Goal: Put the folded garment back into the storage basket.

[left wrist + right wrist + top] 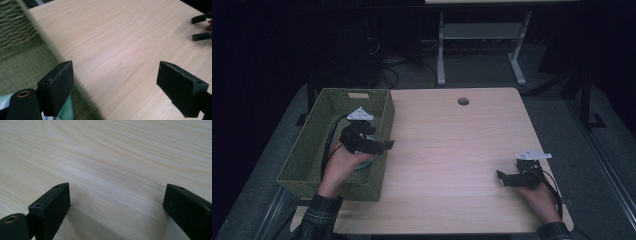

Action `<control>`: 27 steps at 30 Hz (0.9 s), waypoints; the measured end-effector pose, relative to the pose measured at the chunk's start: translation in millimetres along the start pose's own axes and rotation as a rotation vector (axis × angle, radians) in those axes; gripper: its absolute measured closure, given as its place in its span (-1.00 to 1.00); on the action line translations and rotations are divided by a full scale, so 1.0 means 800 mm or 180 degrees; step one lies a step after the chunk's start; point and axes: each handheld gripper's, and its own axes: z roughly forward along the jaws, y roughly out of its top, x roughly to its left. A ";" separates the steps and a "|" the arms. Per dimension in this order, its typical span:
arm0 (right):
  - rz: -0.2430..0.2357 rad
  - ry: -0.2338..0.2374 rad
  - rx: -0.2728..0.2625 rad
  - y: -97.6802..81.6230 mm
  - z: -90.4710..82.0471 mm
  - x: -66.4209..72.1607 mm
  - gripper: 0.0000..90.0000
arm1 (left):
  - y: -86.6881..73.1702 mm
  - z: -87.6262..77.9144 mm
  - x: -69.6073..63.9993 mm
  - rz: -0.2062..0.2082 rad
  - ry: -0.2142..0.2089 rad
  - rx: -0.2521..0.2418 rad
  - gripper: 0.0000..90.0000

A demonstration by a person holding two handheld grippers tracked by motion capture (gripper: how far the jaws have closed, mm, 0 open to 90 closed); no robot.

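A green woven basket (307, 150) stands at the table's left edge. My left gripper (386, 145) hangs over the basket's right wall, jaws pointing right and open with nothing between them. In the left gripper view the gripper (115, 82) spans the basket wall (15, 27) and bare wood, and a pale green object (66, 112) peeks beneath the left jaw. That pale green thing (365, 163) lies inside the basket under the hand. My right gripper (503, 177) rests low at the table's right front, open and empty; the right gripper view shows the gripper (116, 205) over bare wood.
The light wooden table (447, 150) has a round cable hole (463, 101) near its far edge. The other gripper's jaws (201, 27) show at the top right of the left gripper view. A white desk frame (482, 45) stands on the floor beyond.
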 end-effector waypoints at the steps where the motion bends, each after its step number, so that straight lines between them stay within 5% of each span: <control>1: 0.0000 0.0000 0.0000 0.000 0.000 0.000 -0.84 | 0.002 0.003 -0.004 0.0018 -0.0027 0.0002 -0.70; 15: -0.0003 0.0000 -0.0002 0.000 0.000 0.000 -0.84 | 0.017 0.058 -0.059 0.0264 -0.0331 0.0084 -0.69; 27: -0.0002 0.0000 -0.0001 0.000 0.000 0.000 -0.84 | 0.000 0.117 -0.096 0.0451 -0.0417 0.0278 -0.69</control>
